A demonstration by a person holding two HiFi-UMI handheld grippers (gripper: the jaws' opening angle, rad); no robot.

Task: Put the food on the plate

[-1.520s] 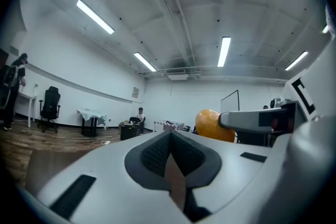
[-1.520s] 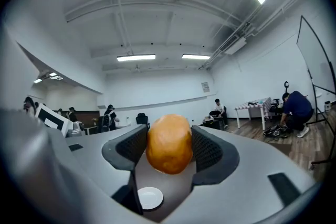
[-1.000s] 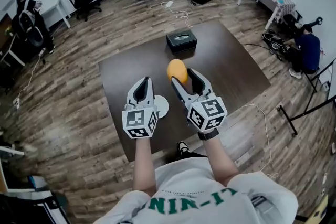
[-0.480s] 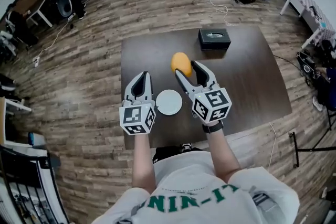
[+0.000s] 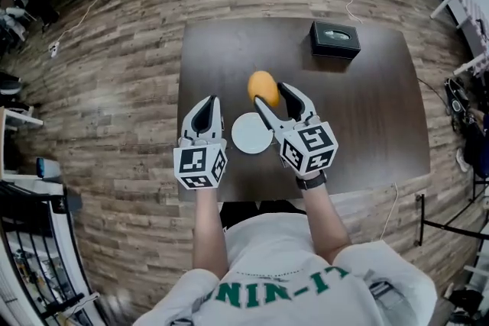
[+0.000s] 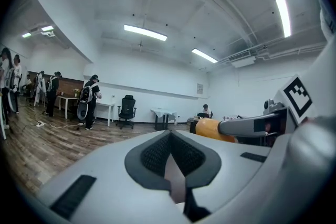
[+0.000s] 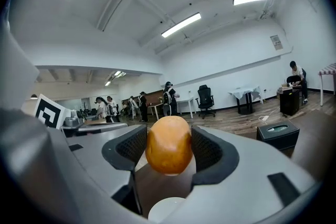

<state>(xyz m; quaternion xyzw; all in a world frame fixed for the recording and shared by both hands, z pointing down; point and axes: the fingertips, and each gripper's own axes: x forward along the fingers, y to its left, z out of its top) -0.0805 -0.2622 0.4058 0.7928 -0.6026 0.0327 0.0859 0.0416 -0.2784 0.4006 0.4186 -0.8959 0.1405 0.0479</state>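
A black tissue box [image 5: 335,40] sat near the far right corner of the dark table [image 5: 367,118]. Wood-plank floor [image 5: 114,88] surrounded it. A black office chair [image 7: 205,98] stood by the far wall.

- Head view: from overhead, looking steeply down onto the dark table [image 5: 367,118] from fairly high.
- Left gripper view: looks out level along its own jaws.
- Right gripper view: faces the same way, very close to the orange food [image 7: 168,144], which all three views share.

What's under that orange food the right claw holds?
Bare dark table shows under the food, with the plate a little nearer the person. From the head view, the food hides the spot straight below it.
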